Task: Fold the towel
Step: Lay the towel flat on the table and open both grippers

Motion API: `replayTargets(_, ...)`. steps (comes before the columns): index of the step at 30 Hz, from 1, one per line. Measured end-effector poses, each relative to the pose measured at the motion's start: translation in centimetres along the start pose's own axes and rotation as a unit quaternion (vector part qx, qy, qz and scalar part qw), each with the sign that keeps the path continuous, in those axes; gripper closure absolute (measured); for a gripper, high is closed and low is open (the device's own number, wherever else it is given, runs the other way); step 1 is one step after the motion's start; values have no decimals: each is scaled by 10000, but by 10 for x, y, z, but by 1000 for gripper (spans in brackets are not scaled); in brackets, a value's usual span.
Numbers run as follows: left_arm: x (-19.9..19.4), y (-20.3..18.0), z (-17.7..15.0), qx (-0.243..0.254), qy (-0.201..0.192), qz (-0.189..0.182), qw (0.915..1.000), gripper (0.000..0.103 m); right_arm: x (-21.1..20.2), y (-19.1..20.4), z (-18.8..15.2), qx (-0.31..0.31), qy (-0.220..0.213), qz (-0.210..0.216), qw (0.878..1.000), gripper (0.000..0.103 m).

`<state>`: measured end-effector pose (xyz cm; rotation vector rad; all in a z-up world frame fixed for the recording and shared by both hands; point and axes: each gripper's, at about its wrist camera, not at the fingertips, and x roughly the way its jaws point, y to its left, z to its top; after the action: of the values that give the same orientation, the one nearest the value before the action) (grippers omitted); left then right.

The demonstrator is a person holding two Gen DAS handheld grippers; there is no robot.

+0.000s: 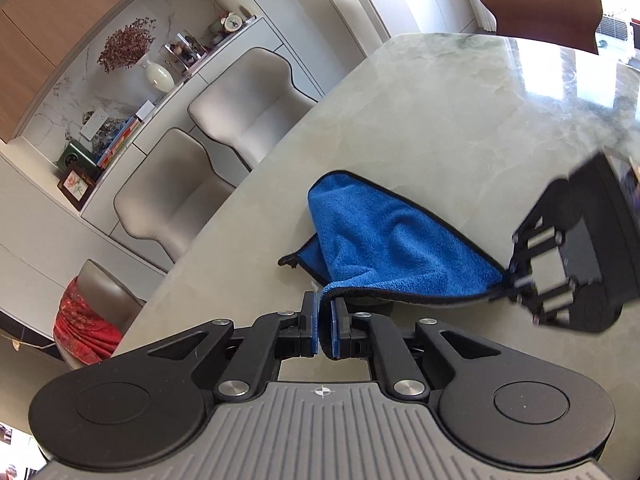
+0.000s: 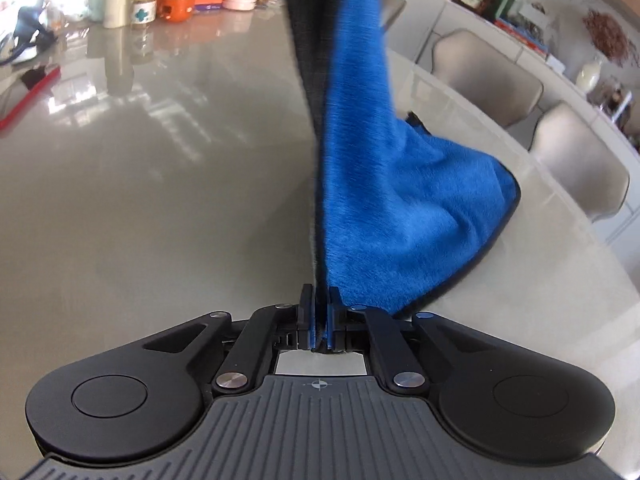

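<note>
A blue towel [image 1: 380, 240] with black trim and a grey underside hangs partly lifted over the pale marble table [image 1: 460, 112]. My left gripper [image 1: 325, 312] is shut on one corner of it. The right gripper [image 1: 516, 276] appears at the right of the left wrist view, pinching the other corner, so the towel's edge stretches between the two. In the right wrist view the towel [image 2: 384, 192] runs up and away from my right gripper [image 2: 319, 304], which is shut on its edge. The far part of the towel rests on the table.
Beige chairs [image 1: 248, 108] line the table's edge. Behind them a sideboard carries a vase [image 1: 158, 76], books and frames. A brown chair [image 1: 540, 4] stands at the far end. Jars and orange containers [image 2: 180, 0] crowd the table's far side, with a red strip [image 2: 28, 98] at left.
</note>
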<state>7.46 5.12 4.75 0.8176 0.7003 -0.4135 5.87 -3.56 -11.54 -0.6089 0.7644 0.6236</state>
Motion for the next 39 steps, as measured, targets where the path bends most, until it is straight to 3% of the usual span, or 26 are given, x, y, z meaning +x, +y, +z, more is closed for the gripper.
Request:
replayTargets(7, -6, -15, -3, 150, -37, -172, 9997, 96, -75, -62, 11, 8, -292, -936, 9952, 100)
replayTargets(12, -13, -40, -6, 379, -116, -443, 9982, 96, -129, -88, 14, -320, -357, -1219, 9914, 100)
replayTargets(19, -18, -72, -14, 614, -74, -849, 9945, 96, -158, -68, -19, -915, 448, -940, 9903, 100)
replayTargets(28, -13, -105, -33, 723, 194, -1314, 9885, 96, -150, -37, -60, -656, 1143, -277, 9909, 99)
replayTargets(33, -6, -120, -40, 697, 334, -1568, 9846, 96, -126, -26, -76, -992, 1726, -225, 9797, 97)
replayTargets(36, 8, -125, -35, 503, 401, -1711, 9831, 96, -122, -24, -87, -1186, 2044, -147, 9716, 87)
replayTargets(39, 22, -129, -31, 310, 467, -1854, 9811, 96, -127, -30, -87, -1087, 1970, 109, 9743, 76)
